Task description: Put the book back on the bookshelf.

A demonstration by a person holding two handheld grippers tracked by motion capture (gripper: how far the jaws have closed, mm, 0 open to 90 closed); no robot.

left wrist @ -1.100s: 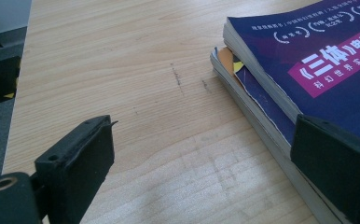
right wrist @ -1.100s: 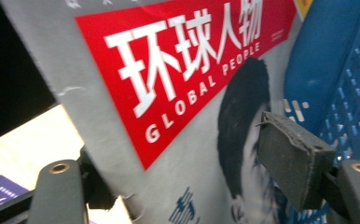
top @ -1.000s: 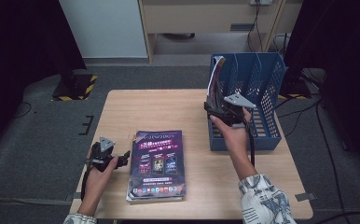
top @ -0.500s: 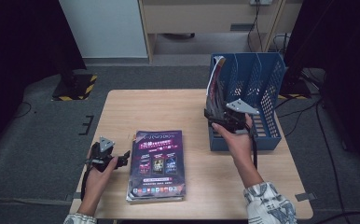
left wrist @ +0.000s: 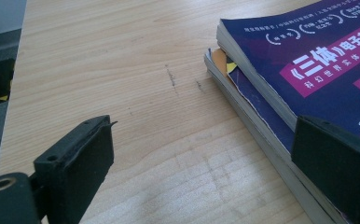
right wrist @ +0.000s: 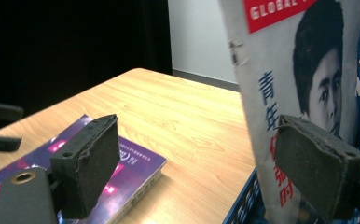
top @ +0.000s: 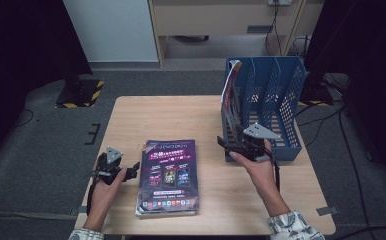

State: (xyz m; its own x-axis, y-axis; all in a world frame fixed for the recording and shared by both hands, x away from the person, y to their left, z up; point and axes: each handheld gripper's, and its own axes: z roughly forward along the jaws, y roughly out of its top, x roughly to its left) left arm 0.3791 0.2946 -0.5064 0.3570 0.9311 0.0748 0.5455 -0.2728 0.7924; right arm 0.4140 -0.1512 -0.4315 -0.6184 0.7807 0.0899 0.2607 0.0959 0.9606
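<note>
A stack of magazines point(top: 168, 175) with a purple cover lies on the near middle of the wooden table point(top: 171, 115). My left gripper point(top: 132, 170) rests open just left of the stack. In the left gripper view the stack's edge point(left wrist: 262, 79) runs past the right jaw, and only bare wood lies between the jaws of the left gripper point(left wrist: 201, 163). One magazine point(top: 231, 87) stands upright in the leftmost slot of a blue file rack point(top: 281, 100). My right gripper point(top: 225, 146) hangs at the rack's near left corner. Its jaws have just been opening and hold nothing. That standing magazine point(right wrist: 280, 93) rises behind the right jaw of the right gripper point(right wrist: 192, 163).
The rack stands at the table's right side with its other slots showing no contents. Bare tabletop stretches between the stack point(right wrist: 122, 172) and the rack. Dark floor, cables and a cabinet lie beyond the table's far edge.
My right hand has drawn back from the standing magazine, lower and toward the near side of the rack. The left hand has stayed in place.
</note>
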